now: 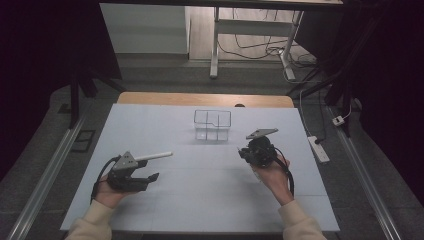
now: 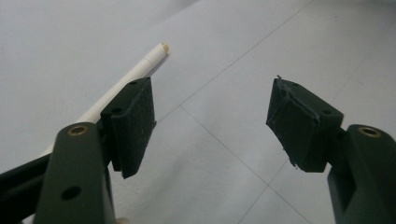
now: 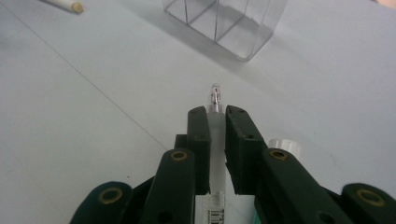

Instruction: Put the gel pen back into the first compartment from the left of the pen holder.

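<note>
The right gripper (image 3: 216,116), at centre right of the high view, has its jaws clamped on a slim clear pen (image 3: 215,100) (its tip pokes out past the pads, toward the clear divided box (image 3: 224,23) at the top of that gripper's view). The left gripper (image 2: 212,121), at lower left of the high view, holds its jaws wide apart with nothing between them; a white pen (image 2: 135,74) lies on the table (image 1: 200,190) just beside its left pad.
</note>
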A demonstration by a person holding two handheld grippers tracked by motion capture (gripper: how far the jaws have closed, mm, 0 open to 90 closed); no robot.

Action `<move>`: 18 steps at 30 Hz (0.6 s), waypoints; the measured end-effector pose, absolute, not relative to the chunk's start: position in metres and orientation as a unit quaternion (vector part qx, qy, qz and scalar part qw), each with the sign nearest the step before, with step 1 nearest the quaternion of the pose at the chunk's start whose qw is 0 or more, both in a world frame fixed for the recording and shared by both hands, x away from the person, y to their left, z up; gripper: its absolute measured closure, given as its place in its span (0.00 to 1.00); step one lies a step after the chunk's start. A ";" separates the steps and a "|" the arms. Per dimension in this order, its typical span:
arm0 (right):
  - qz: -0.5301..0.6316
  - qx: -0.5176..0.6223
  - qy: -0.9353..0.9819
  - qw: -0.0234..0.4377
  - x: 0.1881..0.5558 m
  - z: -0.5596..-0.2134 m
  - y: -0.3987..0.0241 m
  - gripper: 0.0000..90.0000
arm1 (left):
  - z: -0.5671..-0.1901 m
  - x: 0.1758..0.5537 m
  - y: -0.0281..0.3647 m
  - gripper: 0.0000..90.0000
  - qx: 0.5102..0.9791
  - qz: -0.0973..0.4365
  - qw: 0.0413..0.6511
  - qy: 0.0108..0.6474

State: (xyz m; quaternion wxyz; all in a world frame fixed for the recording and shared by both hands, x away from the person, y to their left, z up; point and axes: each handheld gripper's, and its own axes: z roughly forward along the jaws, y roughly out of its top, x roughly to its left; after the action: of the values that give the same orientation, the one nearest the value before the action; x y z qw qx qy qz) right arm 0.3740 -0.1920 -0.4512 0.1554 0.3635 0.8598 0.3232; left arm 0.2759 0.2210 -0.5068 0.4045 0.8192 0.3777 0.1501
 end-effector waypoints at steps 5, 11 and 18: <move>0.338 0.360 0.854 0.162 0.372 -0.447 -0.194 0.88 | -0.507 0.276 0.221 0.36 0.818 0.152 0.405 0.379; 0.357 0.361 0.844 0.170 0.371 -0.441 -0.197 0.88 | -0.507 0.276 0.221 0.36 0.819 0.151 0.404 0.378; 0.376 0.362 0.835 0.173 0.371 -0.438 -0.202 0.88 | -0.507 0.276 0.220 0.36 0.820 0.150 0.403 0.377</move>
State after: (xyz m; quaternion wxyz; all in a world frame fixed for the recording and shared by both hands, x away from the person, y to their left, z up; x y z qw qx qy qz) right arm 0.3708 -0.2016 -0.4376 0.1727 0.3618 0.8354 0.3761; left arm 0.2757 0.2203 -0.5072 0.4034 0.8201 0.3771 0.1499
